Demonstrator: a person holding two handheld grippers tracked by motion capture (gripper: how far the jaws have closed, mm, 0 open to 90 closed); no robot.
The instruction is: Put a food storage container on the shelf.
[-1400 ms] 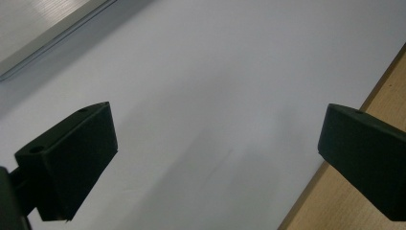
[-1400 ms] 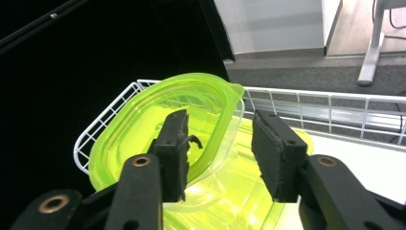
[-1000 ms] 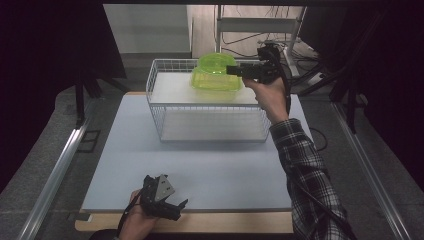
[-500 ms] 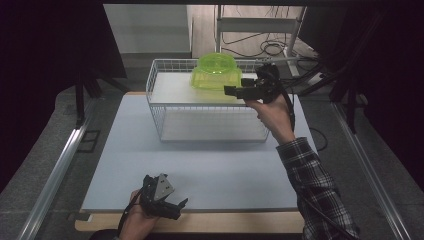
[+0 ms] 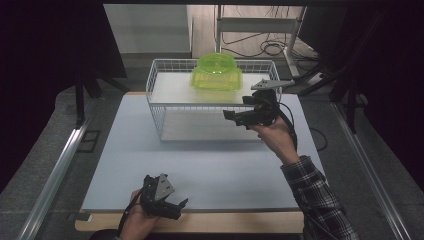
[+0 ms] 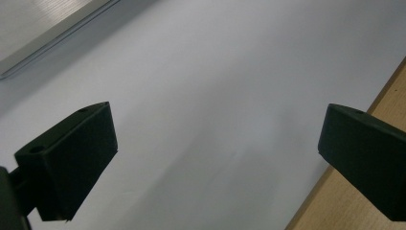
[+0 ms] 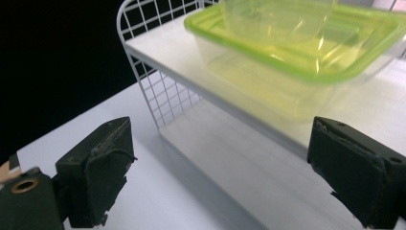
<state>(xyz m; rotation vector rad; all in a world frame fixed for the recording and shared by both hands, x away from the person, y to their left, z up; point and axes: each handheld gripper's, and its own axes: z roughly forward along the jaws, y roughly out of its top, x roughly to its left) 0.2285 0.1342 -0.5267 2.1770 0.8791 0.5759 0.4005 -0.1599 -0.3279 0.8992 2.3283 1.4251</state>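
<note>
Withdrawn right hand-held gripper [image 5: 239, 118]; translucent green container [image 5: 216, 76]

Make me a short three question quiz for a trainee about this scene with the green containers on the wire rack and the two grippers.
1. True or false: the right gripper grips the green container.
2. Where does the green container sit? A) on the table B) on the wire rack's top shelf C) on its bottom shelf
3. What lies under the left gripper?

Key
1. False; its jaws have just been opening, with nothing between them.
2. B
3. The white mat, near the table's wooden edge.
</note>
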